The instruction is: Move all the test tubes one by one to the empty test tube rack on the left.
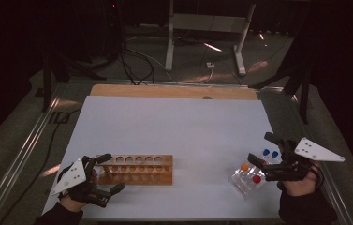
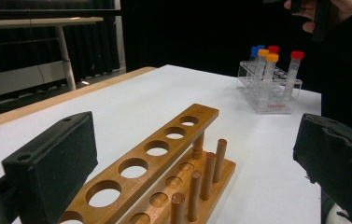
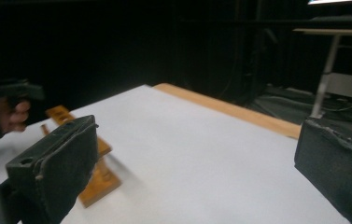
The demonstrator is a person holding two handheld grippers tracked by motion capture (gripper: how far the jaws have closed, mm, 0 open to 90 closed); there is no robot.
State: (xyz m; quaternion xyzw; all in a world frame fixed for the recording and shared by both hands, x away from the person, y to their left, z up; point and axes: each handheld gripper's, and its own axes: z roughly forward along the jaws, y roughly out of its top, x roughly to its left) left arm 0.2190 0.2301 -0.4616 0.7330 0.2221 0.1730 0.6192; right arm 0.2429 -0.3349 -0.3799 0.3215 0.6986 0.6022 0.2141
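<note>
A wooden test-tube rack [image 1: 136, 169] with a row of round holes lies at the near left of the white table; its holes and pegs [image 2: 164, 158] hold no tubes. My left gripper [image 1: 108, 173] is open, its jaws on either side of the rack's left end. At the near right a clear plastic rack [image 1: 248, 180] holds capped tubes, orange [image 1: 245, 167], red [image 1: 257, 178] and blue [image 1: 266, 152]. My right gripper [image 1: 261, 149] hovers open just above that clear rack [image 2: 269, 91]. The wooden rack [image 3: 96, 170] also appears past the right gripper's jaw.
The white sheet [image 1: 179, 131] covers most of the wooden tabletop, whose bare edge [image 1: 174, 91] runs along the far side. Beyond it stand a metal desk frame [image 1: 207, 33] and floor cables [image 1: 136, 65]. The middle and far part of the sheet is bare.
</note>
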